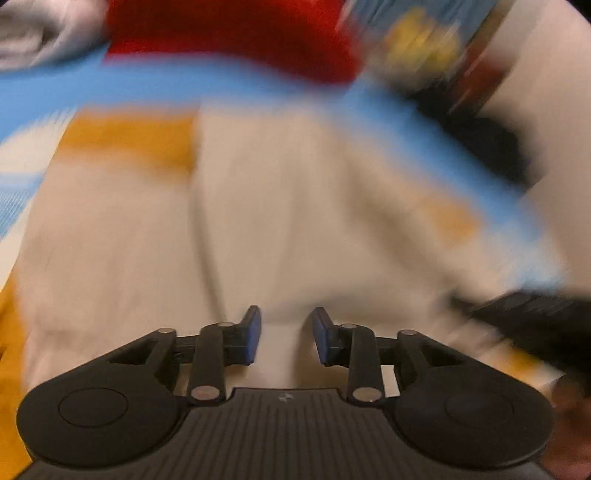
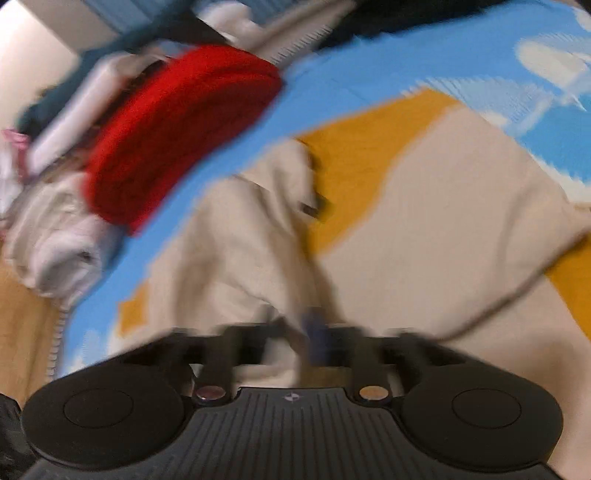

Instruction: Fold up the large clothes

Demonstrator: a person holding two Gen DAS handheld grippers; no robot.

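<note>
A large cream garment with mustard-yellow panels [image 1: 295, 221] lies spread on a blue patterned bed cover [image 1: 184, 88]. My left gripper [image 1: 286, 332] is just above the cream cloth with a gap between its blue pads and a fold of cloth in that gap. The same garment fills the right wrist view [image 2: 424, 240], with a raised fold at its middle. My right gripper [image 2: 295, 343] is blurred; its blue pad [image 2: 314, 336] looks pressed into a ridge of cream cloth. Both views are motion-blurred.
A folded red garment [image 2: 177, 136] lies on the bed cover [image 2: 369, 74] beyond the cream one, also in the left wrist view [image 1: 229, 33]. White folded clothes [image 2: 55, 243] lie beside it. A dark object [image 1: 480, 140] and colourful items [image 1: 421, 40] sit far right.
</note>
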